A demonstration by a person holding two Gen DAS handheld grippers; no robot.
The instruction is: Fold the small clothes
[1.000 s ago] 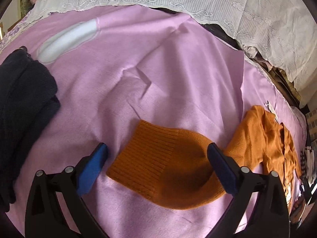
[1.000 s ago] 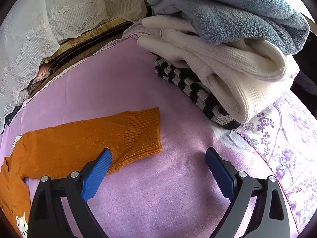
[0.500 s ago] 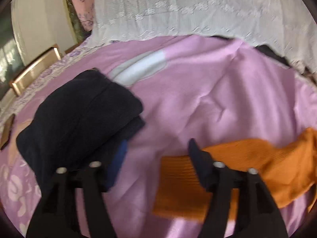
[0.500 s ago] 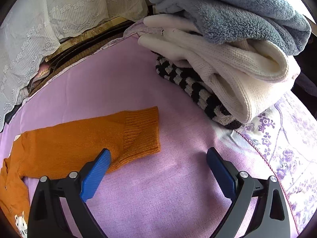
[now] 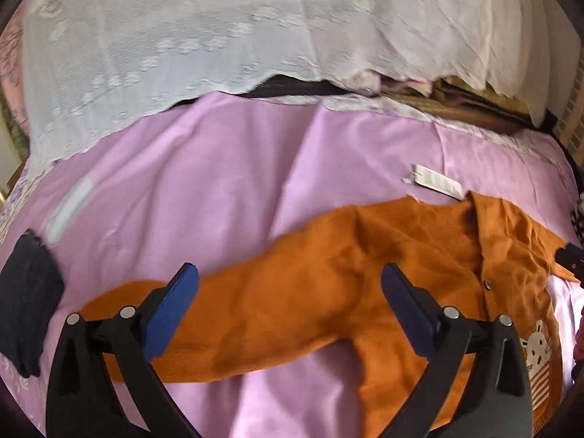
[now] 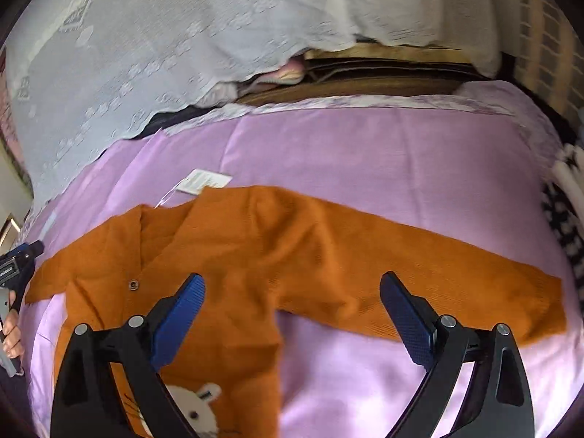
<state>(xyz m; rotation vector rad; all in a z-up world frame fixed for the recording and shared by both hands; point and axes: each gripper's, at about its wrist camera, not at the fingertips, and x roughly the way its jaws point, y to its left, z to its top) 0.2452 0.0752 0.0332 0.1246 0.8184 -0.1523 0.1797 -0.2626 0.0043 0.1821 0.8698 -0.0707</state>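
Observation:
An orange knit cardigan (image 5: 328,292) lies spread flat on the purple sheet (image 5: 219,182), front up, with buttons, a white rabbit patch and a white paper tag (image 5: 434,182) at the collar. My left gripper (image 5: 288,299) is open and empty, hovering over the left sleeve. In the right wrist view the cardigan (image 6: 292,248) shows with its right sleeve stretched out. My right gripper (image 6: 292,306) is open and empty above the armpit of that sleeve. The tag (image 6: 202,180) lies by the collar.
A folded dark navy garment (image 5: 29,303) lies at the left edge. A black-and-white striped knit (image 6: 564,211) sits at the right edge. A white lace cover (image 5: 219,36) hangs behind the bed. The other gripper (image 6: 16,266) shows at the left.
Both grippers have swung round from the sleeve cuffs toward the cardigan's body. The navy pile and the stack of sweaters have slid to the edges of view. Both stay open.

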